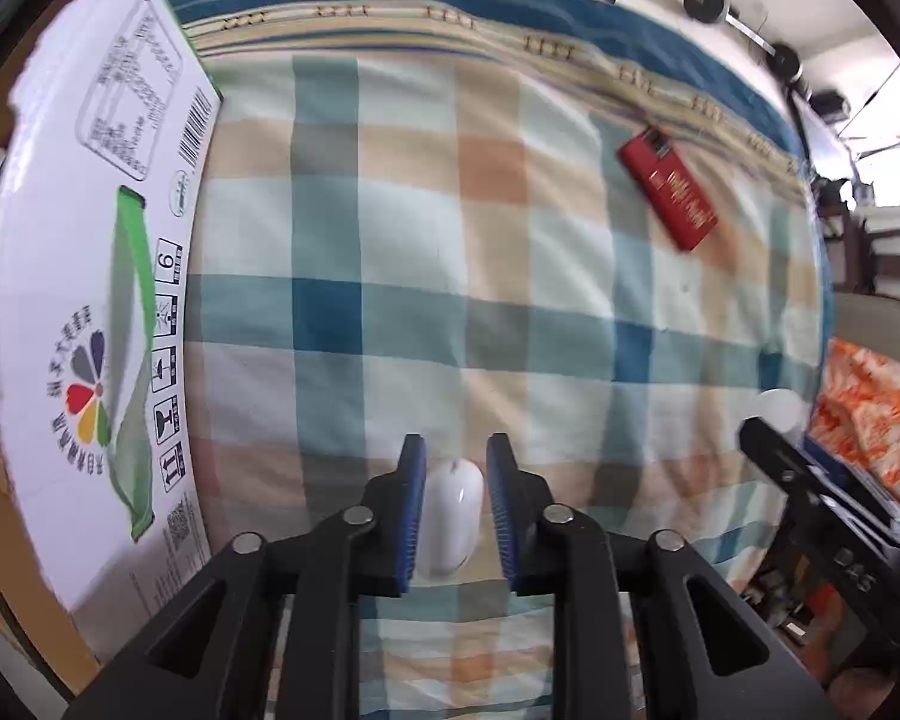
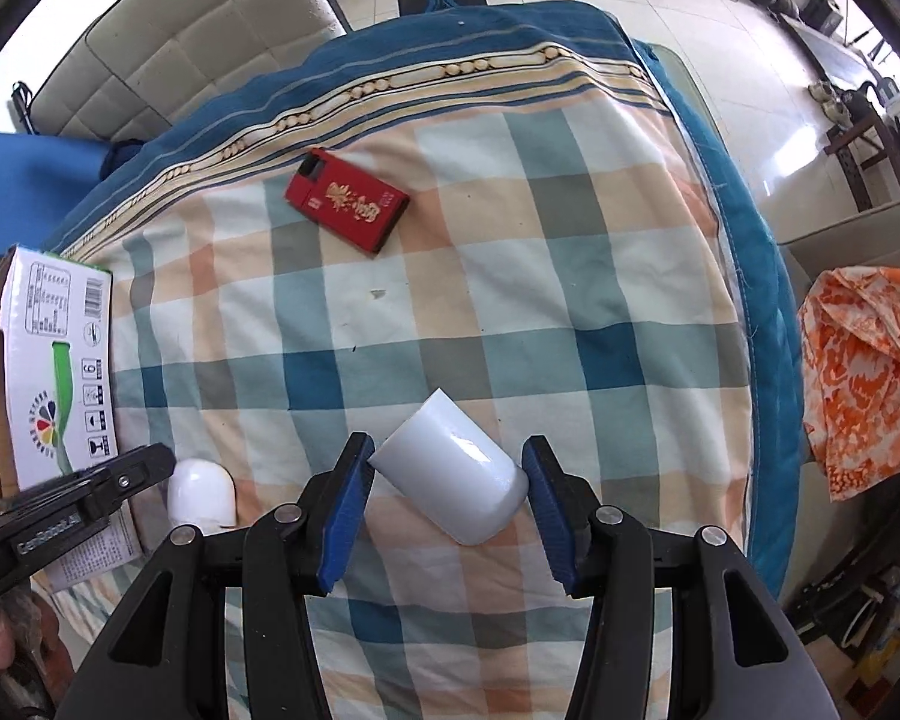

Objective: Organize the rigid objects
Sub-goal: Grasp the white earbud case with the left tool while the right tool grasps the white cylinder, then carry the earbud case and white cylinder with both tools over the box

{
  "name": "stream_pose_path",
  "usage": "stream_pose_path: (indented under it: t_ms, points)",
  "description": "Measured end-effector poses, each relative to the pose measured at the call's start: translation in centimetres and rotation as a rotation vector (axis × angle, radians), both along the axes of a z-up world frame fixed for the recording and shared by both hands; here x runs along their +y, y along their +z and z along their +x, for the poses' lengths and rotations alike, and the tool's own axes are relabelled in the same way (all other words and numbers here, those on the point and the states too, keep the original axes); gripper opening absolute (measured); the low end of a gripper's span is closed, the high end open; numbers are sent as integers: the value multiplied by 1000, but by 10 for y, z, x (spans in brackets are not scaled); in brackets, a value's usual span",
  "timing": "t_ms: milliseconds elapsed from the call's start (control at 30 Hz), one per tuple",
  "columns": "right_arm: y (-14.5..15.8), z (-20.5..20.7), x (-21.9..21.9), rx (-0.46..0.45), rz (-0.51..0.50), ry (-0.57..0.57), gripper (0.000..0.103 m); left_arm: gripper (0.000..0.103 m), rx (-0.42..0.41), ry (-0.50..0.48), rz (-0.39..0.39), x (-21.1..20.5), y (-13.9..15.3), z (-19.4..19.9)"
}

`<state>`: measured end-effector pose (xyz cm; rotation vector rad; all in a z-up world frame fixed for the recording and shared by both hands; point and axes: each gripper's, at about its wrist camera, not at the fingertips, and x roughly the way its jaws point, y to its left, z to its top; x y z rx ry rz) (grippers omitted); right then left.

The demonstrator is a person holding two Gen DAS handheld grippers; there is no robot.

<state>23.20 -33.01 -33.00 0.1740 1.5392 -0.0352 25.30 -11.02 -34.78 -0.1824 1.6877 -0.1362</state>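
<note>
Item one: small white capsule [image 1: 450, 516], lengthwise between our left gripper [image 1: 455, 516] fingers, which are clamped on it. Item two: white cup [image 2: 453, 474], tilted, pinched between our right gripper [image 2: 447, 510] fingers, above the checked bed cover [image 2: 510, 276].

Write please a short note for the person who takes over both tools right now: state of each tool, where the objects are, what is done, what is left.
Left tool: shut on the small white rounded piece, lifted over the checked blanket.
Right tool: shut on the white cup, which hangs tilted between the pads.
Red box: lies flat on the blanket near its striped border, untouched.
Cardboard box: at the blanket's left edge; its inside is not visible.
Done: both white items picked up.
Left: probably place them in the cardboard box, then fetch the red box.
</note>
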Motion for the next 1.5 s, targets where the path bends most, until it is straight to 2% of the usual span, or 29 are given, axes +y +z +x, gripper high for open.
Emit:
stream_pose_path:
  t_ms: [133,200,333,400,433,567,767,933,1033,1200,1300,1500]
  points:
    - [2,5,9,-10,1,-1,54,41,66,-41,-28,-4,-17,-6]
    - [4,4,8,-15,-3,5,54,57,58,-85,13,-5,-20,-9]
    - [1,-5,10,-5,-7,5,54,57,105,-130,78,-10,-38,-22]
    - [1,-13,5,3,-7,7,54,53,78,-131,88,-11,-38,-27]
    - [-1,-15,6,7,-10,9,54,45,64,-129,92,-14,-39,-28]
    - [-5,-24,7,18,-15,12,54,44,24,-121,100,-19,-35,-39]
    - [8,-35,10,3,-10,12,54,44,-44,-126,51,-27,11,-52]
    - [36,-41,20,-36,4,24,54,44,-146,-130,-22,-24,75,-67]
    - [58,-44,36,-69,11,39,54,44,-215,-119,-47,-8,111,-69]
    - [96,-54,73,-125,28,55,54,44,-314,-86,-20,41,157,-66]
    - [113,-60,106,-151,50,67,54,44,-340,-53,6,74,169,-61]
    - [129,-66,182,-180,88,112,54,44,-376,3,50,129,167,-61]
